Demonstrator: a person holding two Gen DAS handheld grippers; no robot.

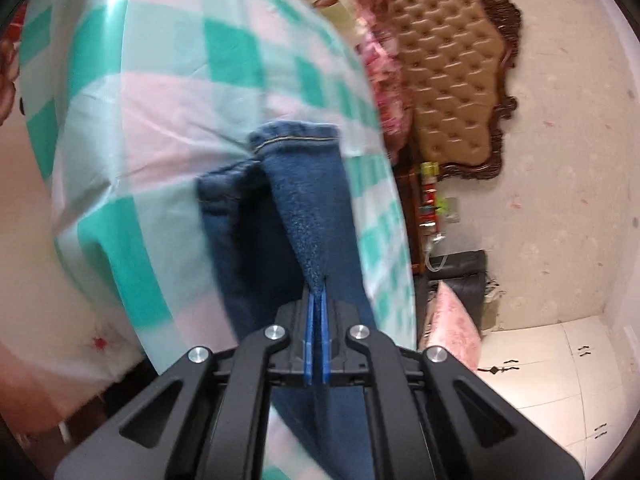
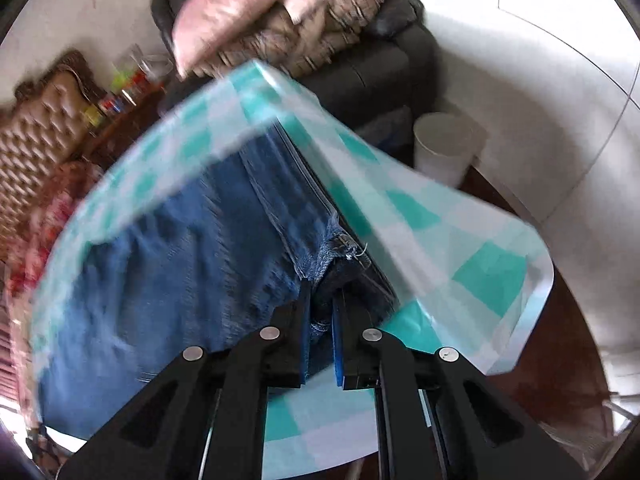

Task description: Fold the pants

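Observation:
Blue denim pants [image 1: 308, 208] hang over a bed with a teal, pink and white checked sheet [image 1: 168, 92]. My left gripper [image 1: 318, 300] is shut on a fold of one leg, whose hemmed cuff [image 1: 294, 136] points away. In the right wrist view the pants [image 2: 172, 264] lie spread on the checked sheet [image 2: 440, 220]. My right gripper [image 2: 322, 300] is shut on a thick frayed denim edge [image 2: 336, 252]. Both views are motion-blurred.
A tufted tan headboard [image 1: 452, 80] with dark carved frame stands against the wall. A nightstand with small colourful items [image 1: 430, 196], a dark chair with pink cushions [image 2: 280, 12], and a white bin [image 2: 444, 148] stand beside the bed. White tiled floor [image 1: 540, 368] lies beyond.

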